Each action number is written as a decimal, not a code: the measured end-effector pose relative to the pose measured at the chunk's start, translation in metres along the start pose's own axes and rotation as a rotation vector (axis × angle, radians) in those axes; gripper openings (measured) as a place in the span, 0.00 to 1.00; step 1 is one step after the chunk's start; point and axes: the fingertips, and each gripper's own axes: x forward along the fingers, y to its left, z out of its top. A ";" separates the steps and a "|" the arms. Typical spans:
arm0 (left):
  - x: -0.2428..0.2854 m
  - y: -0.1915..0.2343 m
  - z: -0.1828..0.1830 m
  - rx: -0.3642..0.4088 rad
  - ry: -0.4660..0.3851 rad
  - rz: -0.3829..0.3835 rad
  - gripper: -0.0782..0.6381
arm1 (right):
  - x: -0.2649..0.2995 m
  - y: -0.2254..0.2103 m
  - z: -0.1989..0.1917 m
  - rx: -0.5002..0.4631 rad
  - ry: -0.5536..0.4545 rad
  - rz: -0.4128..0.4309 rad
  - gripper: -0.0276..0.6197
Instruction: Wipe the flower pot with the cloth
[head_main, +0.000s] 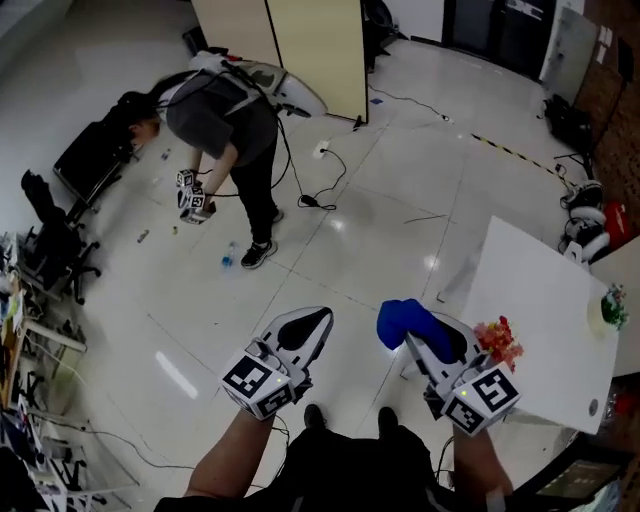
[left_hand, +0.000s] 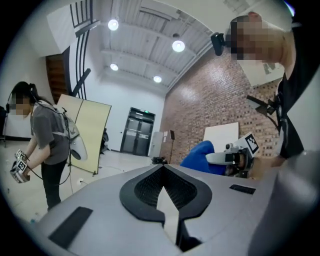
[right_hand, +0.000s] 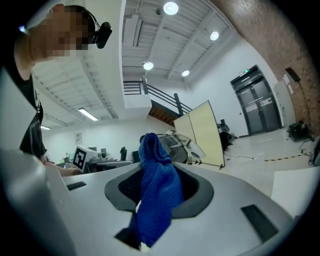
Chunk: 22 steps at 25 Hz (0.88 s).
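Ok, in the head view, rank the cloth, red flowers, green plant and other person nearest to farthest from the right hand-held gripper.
1. cloth: held in the right hand-held gripper.
2. red flowers: beside it, right.
3. green plant: farther right.
4. other person: far upper left.

The blue knitted cloth (right_hand: 157, 187) is hanging bunched between the right gripper's (right_hand: 150, 172) jaws, which are pinching it, with its top poking up past them. The flower pot (head_main: 500, 343), carrying red and orange blooms, is sitting at the white table's (head_main: 545, 300) left edge, near the cloth.
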 end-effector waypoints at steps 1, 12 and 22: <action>0.001 0.007 0.003 -0.005 0.006 -0.012 0.11 | 0.005 0.000 0.003 0.006 -0.016 -0.033 0.22; 0.069 0.032 0.020 -0.002 0.050 -0.396 0.11 | 0.024 -0.026 0.009 0.054 -0.094 -0.381 0.22; 0.188 0.017 0.023 0.036 0.082 -0.660 0.11 | 0.007 -0.099 0.025 0.037 -0.159 -0.648 0.22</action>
